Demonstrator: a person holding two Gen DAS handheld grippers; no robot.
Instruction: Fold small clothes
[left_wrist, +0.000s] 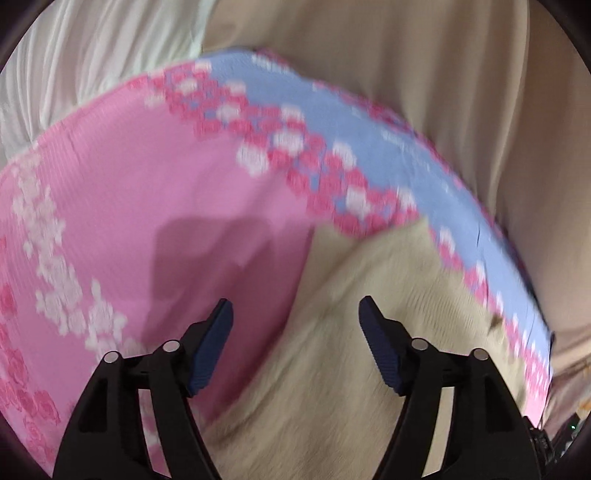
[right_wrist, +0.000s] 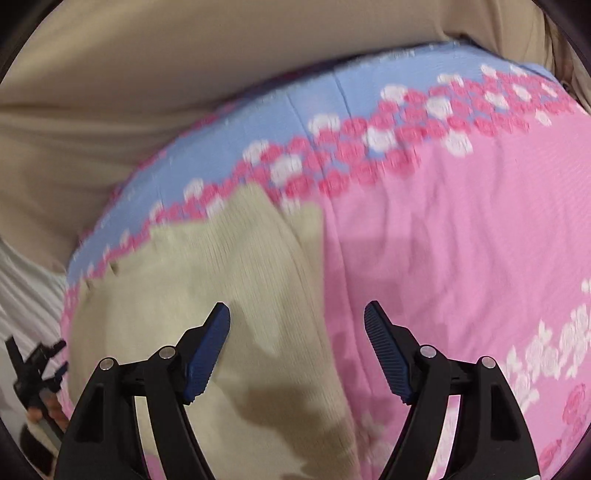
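Observation:
A small cream ribbed garment (left_wrist: 369, 332) lies flat on a pink and blue flowered cloth (left_wrist: 147, 192). My left gripper (left_wrist: 295, 314) is open and empty, hovering above the garment's left edge. In the right wrist view the same garment (right_wrist: 229, 280) lies on the flowered cloth (right_wrist: 461, 229). My right gripper (right_wrist: 297, 317) is open and empty, hovering above the garment's right edge. The other gripper (right_wrist: 40, 365) shows at the far left of the right wrist view. Both views are blurred.
Beige fabric (left_wrist: 406, 66) lies beyond the flowered cloth, and a white pleated fabric (left_wrist: 81, 59) lies at the back left. The beige fabric also shows in the right wrist view (right_wrist: 147, 74).

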